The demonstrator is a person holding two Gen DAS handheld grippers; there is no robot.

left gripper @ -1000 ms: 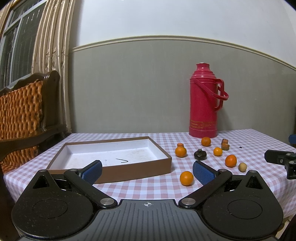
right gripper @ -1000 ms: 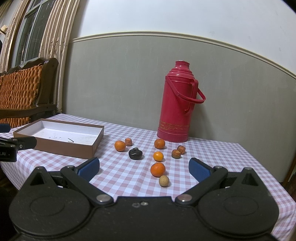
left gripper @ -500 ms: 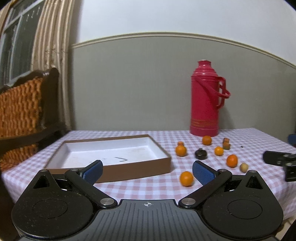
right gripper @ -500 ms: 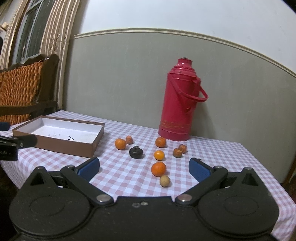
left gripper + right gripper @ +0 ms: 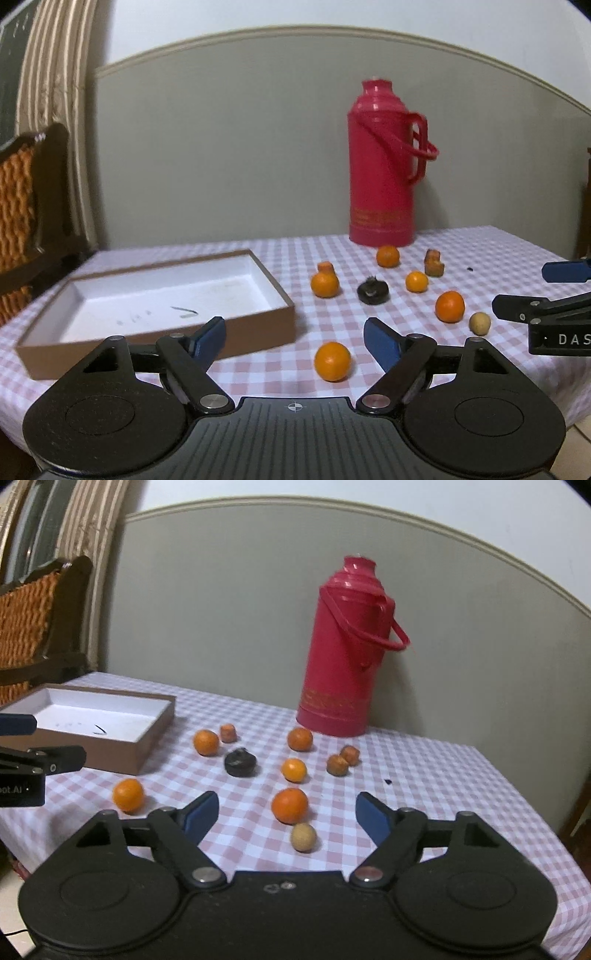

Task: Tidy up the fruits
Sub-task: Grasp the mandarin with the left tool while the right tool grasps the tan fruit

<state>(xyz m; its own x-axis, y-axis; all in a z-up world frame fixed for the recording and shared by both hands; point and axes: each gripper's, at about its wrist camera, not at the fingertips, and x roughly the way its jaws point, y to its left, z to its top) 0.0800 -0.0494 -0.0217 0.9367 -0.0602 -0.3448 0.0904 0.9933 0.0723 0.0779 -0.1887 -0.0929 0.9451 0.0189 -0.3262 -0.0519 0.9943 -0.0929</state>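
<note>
1 readable label: "DAS" (cut off) on right hand-held gripper [image 5: 554,295]

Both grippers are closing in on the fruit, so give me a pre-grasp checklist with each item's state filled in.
1. Box free to take fruit: ok, nothing in it but small marks.
2. Left gripper empty: ok, jaws have just been closing, nothing between the pads.
3. Right gripper empty: ok, likewise.
4. Nearest orange lined up with left gripper: ok.
5. Orange and tan fruit lying close together ahead of right gripper: not ok.
6. Thermos upright behind the fruit: ok.
</note>
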